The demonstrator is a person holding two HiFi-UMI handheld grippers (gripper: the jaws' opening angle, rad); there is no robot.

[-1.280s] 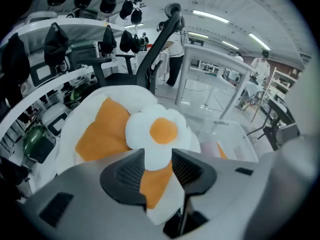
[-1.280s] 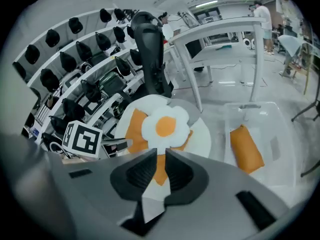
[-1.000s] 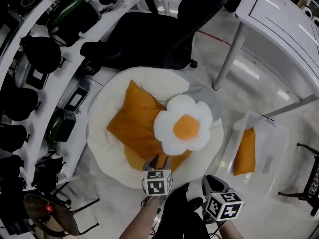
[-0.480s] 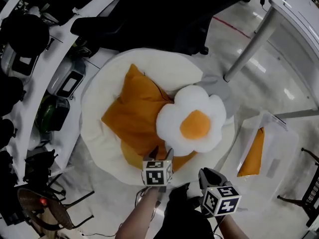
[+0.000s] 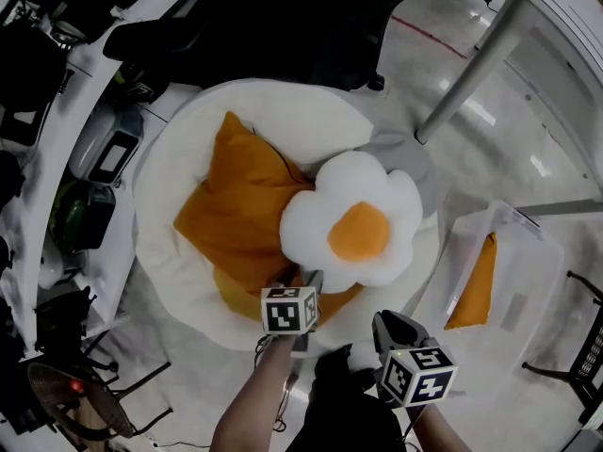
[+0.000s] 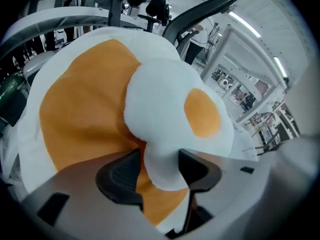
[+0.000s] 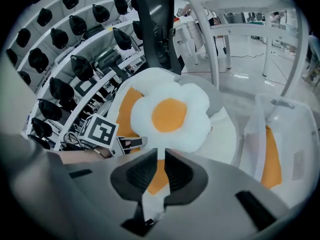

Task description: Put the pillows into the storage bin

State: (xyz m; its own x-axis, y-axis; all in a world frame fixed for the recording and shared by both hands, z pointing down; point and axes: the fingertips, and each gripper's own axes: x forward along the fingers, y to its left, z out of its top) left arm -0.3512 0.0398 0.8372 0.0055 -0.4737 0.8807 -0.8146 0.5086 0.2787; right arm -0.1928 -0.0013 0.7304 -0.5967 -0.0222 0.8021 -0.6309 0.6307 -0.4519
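Left tongs [image 6: 159, 156], jaws just spread wide, straddle a petal of the flower pillow [image 5: 350, 229] near the round cushion's [image 5: 160, 177] near edge, apparently to pinch it. Right tongs [image 7: 161, 156] are clenched, empty. The storage bin [image 5: 523, 285] stands alongside.

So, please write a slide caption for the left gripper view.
Left gripper, its jaws just opened wide, straddles a petal of the flower pillow atop an orange pillow.
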